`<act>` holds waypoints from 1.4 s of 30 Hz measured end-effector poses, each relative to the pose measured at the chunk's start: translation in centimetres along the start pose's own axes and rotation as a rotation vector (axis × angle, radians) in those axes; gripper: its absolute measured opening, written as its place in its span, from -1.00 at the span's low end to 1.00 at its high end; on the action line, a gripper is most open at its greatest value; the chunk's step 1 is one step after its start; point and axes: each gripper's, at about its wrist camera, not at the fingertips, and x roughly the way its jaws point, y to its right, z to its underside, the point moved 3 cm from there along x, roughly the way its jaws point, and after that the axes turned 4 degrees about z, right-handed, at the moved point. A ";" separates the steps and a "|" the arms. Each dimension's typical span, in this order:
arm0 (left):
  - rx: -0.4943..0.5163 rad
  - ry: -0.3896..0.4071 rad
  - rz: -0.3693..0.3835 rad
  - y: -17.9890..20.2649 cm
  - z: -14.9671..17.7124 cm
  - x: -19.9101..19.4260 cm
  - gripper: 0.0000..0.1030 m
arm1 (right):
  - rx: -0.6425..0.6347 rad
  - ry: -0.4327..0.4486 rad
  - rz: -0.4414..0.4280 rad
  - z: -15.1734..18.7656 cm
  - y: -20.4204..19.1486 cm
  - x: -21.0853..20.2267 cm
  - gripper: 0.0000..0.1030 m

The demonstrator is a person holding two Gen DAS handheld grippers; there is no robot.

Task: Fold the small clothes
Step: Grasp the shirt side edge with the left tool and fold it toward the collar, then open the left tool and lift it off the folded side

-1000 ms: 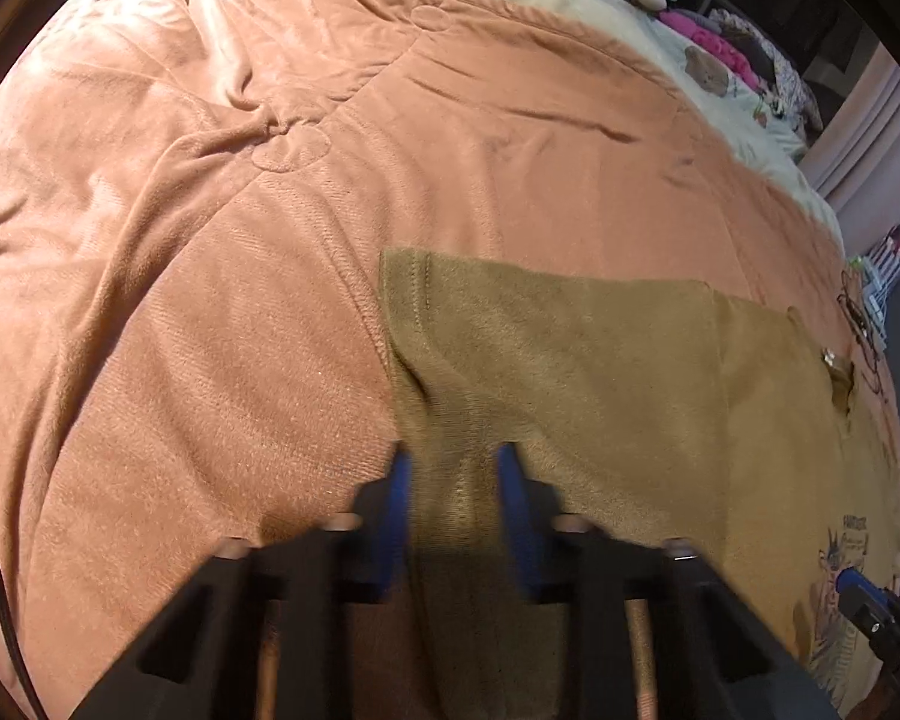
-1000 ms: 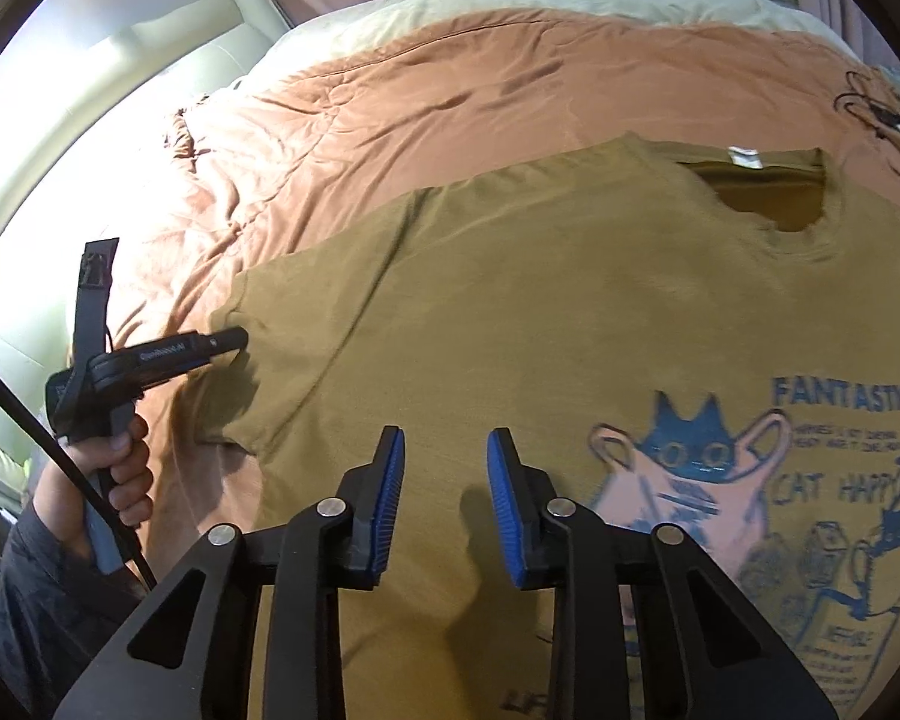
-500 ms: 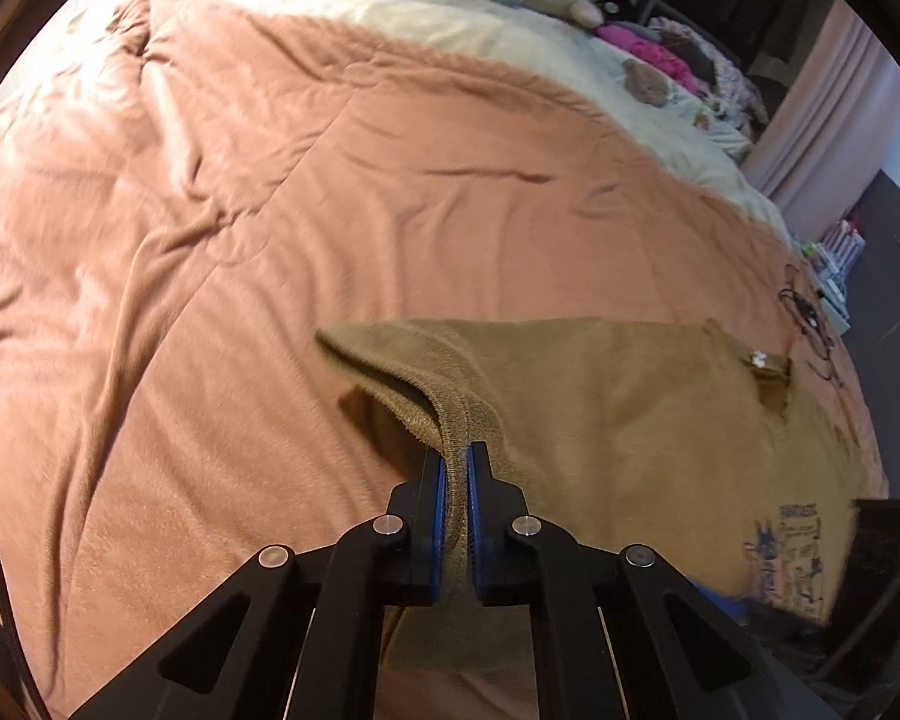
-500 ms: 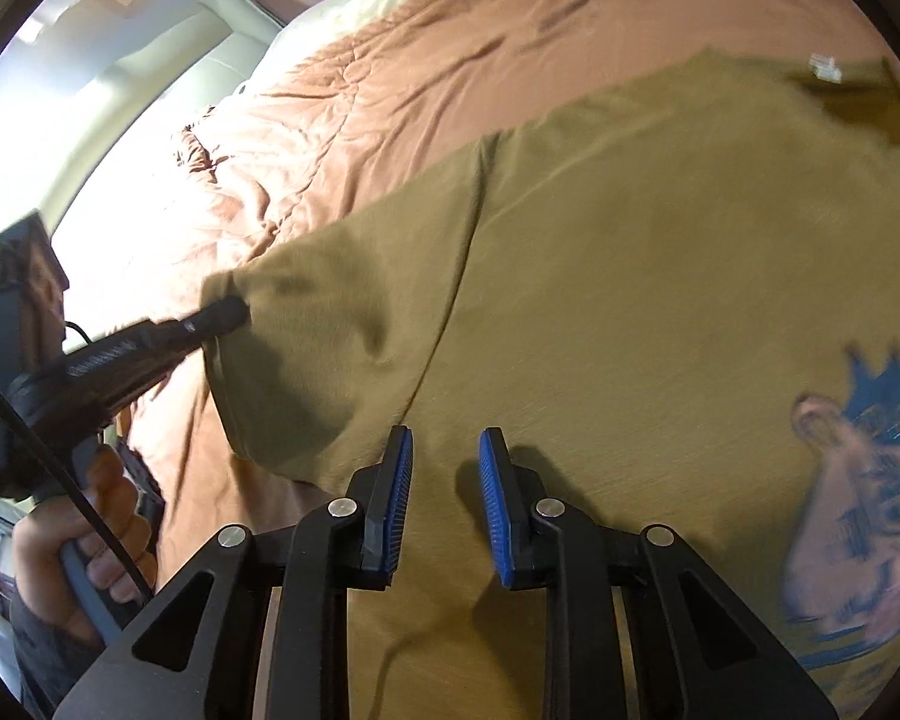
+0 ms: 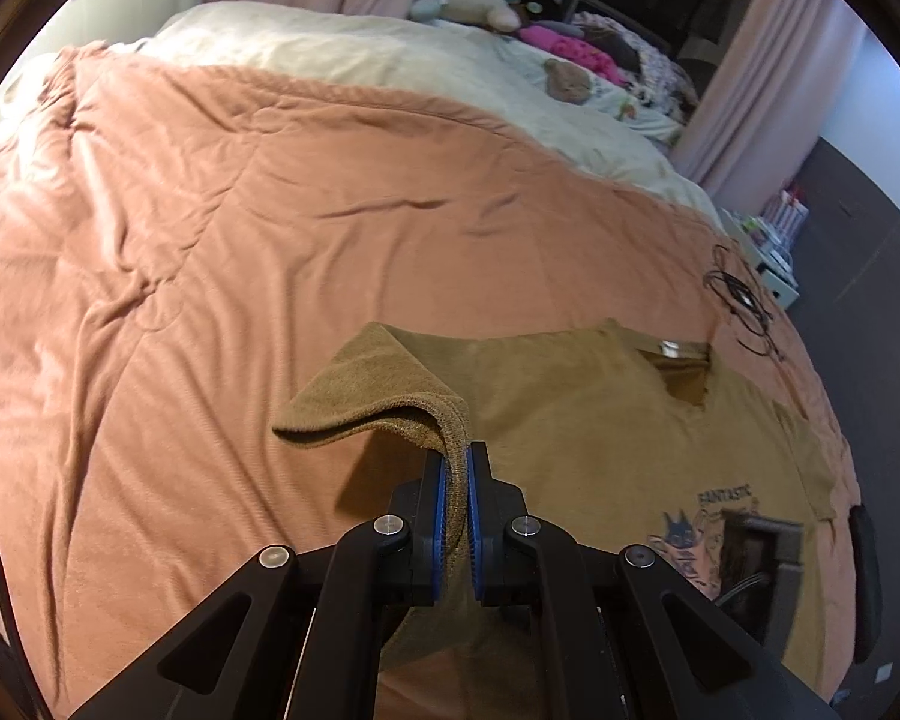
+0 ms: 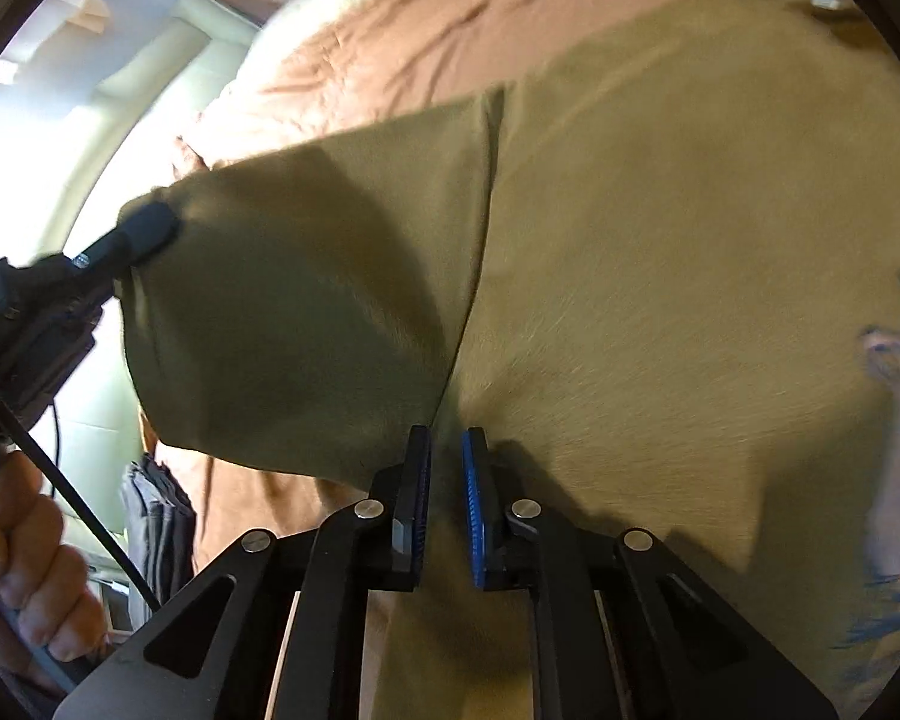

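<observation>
An olive-brown T-shirt (image 5: 600, 420) with a blue cat print lies flat on the bed. My left gripper (image 5: 455, 457) is shut on the edge of its sleeve (image 5: 378, 384) and holds it lifted off the blanket, curled over. The right wrist view shows the same left gripper (image 6: 150, 228) pulling the sleeve (image 6: 306, 312) up, held by a person's hand (image 6: 24, 540). My right gripper (image 6: 447, 444) sits low on the T-shirt (image 6: 690, 240) by the sleeve seam. Its jaws are closing, with a pinched ridge of cloth between the pads.
An orange-brown blanket (image 5: 240, 210) covers the bed, with a cream sheet (image 5: 390, 60) and soft toys (image 5: 474, 6) at the far end. A black cable (image 5: 744, 300) lies near the shirt collar. The bed's right edge drops to a dark floor (image 5: 858, 252).
My left gripper shut on the sleeve edge, then rose and carried it up off the blanket. My right gripper sank onto the shirt by the sleeve seam, and its jaws narrowed.
</observation>
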 end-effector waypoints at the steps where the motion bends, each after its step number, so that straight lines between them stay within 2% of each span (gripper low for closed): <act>1: 0.004 -0.002 0.006 0.4 0.0 0.1 -0.88 | 0.001 0.009 0.002 -0.1 0.4 -0.7 -0.70; 2: 0.006 -0.005 0.011 0.7 0.0 0.2 -0.88 | 0.005 0.020 0.005 -0.1 1.0 -1.6 -0.39; 3: 0.009 -0.008 0.020 1.2 0.1 0.3 -0.88 | 0.015 0.044 0.013 -0.2 1.9 -2.6 0.07; 4: 0.014 -0.010 0.026 1.7 0.1 0.5 -0.88 | 0.022 0.066 0.030 0.0 2.3 -3.5 0.24; 5: 0.021 -0.014 0.030 2.3 0.2 0.6 -0.88 | 0.028 0.092 0.048 0.0 2.8 -4.3 0.28; 13: 0.073 -0.054 0.112 7.5 1.4 2.9 -0.88 | 0.072 0.131 0.107 0.2 8.3 -8.3 0.28; 17: 0.144 -0.115 0.143 10.7 2.8 4.8 -0.88 | 0.083 0.139 0.129 0.6 8.3 -10.2 0.28; 20: 0.153 -0.160 0.125 11.3 3.6 6.1 -0.70 | 0.081 0.142 0.158 0.8 8.5 -10.9 0.28; 22: 0.133 -0.158 0.125 10.8 3.8 6.2 -0.43 | 0.075 0.140 0.161 0.6 8.4 -11.2 0.28; 24: 0.120 -0.135 0.095 9.6 3.7 5.7 -0.33 | 0.066 0.137 0.155 0.9 7.8 -12.0 0.28; 30: 0.075 -0.132 -0.007 5.7 3.9 5.2 -0.32 | 0.005 0.119 0.163 0.7 6.7 -10.8 0.28; 33: 0.055 -0.156 -0.056 3.6 4.7 5.8 -0.32 | -0.057 0.097 0.213 0.0 5.6 -8.7 0.28; 37: 0.049 -0.196 -0.084 1.6 6.0 7.1 -0.32 | -0.142 0.063 0.308 -0.5 4.1 -6.1 0.28; 42: 0.049 -0.225 -0.103 0.7 6.7 8.6 -0.32 | -0.204 0.076 0.420 -1.7 3.1 -3.9 0.28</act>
